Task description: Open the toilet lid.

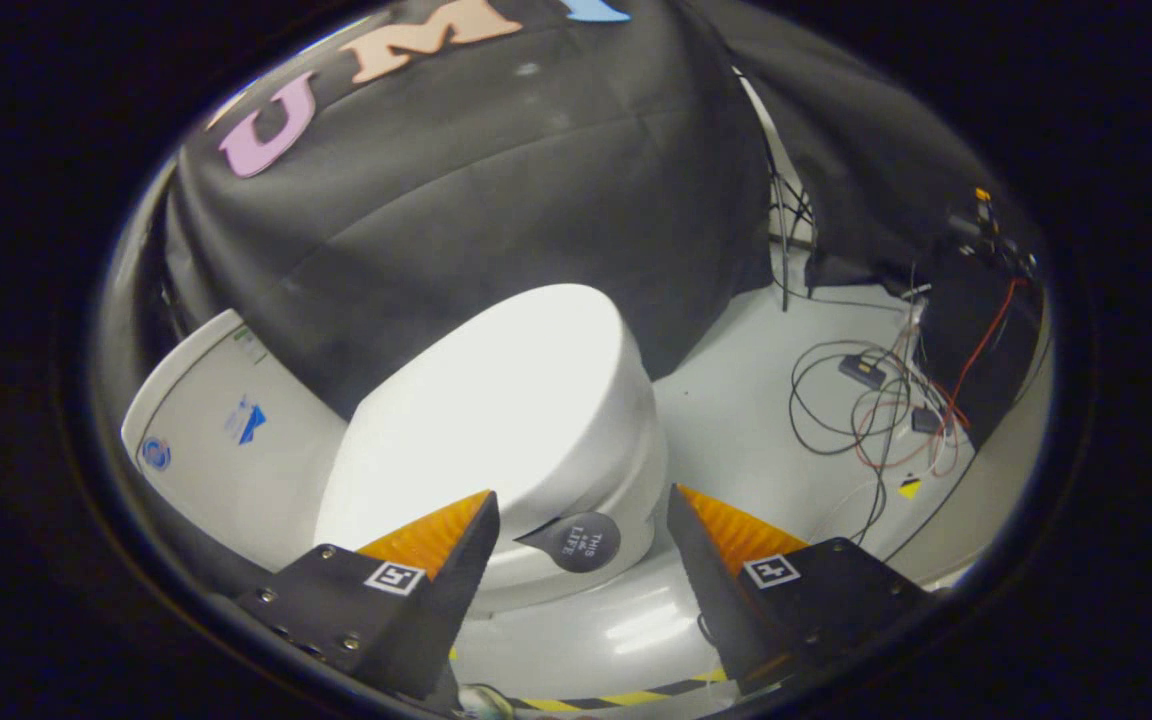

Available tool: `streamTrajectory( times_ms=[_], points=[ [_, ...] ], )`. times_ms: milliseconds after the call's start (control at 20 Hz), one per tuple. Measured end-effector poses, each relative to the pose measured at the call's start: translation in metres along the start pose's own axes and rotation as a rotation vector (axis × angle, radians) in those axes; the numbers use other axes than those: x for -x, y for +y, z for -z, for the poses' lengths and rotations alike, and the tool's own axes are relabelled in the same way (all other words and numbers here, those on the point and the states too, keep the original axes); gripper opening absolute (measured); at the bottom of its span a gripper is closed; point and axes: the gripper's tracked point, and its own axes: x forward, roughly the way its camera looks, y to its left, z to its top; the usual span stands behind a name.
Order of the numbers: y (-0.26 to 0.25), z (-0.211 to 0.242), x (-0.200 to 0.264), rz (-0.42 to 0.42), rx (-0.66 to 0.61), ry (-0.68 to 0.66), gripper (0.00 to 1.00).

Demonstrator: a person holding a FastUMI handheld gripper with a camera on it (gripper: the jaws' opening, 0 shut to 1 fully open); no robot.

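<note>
Toilet lid (506, 400) lies shut on the white toilet (626, 500), just ahead of the gripper's fingers and tilted in the gripper view, its broad top shining under the light. At its front edge, between the two fingers, sticks out a small dark round tab (581, 541) with writing on it. Behind the lid the white tank (226, 440) leans against the black cloth wall (496, 180), with a couple of blue stickers on its face. Off to the right, well apart from the toilet, a tangle of black, red and white cables (876, 410) sprawls on the pale floor (736, 400), with small dark boxes among them and a dark stand (986, 290) beyond. A yellow and black striped tape (616, 697) runs along the floor below the fingers.

The gripper (581, 535) comes at the lid's front from slightly above, tilted to one side. Its fingers stand wide apart, one on each side of the tab, gripping nothing; the left finger overlaps the lid's front edge, though I cannot tell whether it touches.
</note>
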Motion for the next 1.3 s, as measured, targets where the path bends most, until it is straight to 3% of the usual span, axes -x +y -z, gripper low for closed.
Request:
streamTrajectory(
  times_ms=[150,250,350,550,650,750,950,1000,1050,1100,1300],
  points=[
    [0.002,0.017,-0.013,-0.034,-0.127,0.065,0.99],
    [0.011,0.031,-0.022,-0.076,-0.214,0.118,0.83],
    [0.012,0.031,-0.024,-0.099,-0.281,0.139,0.84],
    [0.018,0.033,-0.028,-0.151,-0.339,0.165,0.64],
    [0.006,0.035,-0.028,-0.104,-0.326,0.172,0.44],
    [0.01,0.033,-0.029,-0.132,-0.363,0.164,0.23],
    [0.019,0.026,-0.026,-0.212,-0.372,0.139,0.23],
    [0.011,0.025,-0.051,-0.172,-0.368,0.145,0.23],
    [0.002,0.021,-0.026,-0.172,-0.39,0.136,0.15],
    [0.005,0.027,-0.036,-0.169,-0.396,0.139,0.07],
    [0.017,0.027,-0.025,-0.165,-0.347,0.149,0.06]
  ],
)
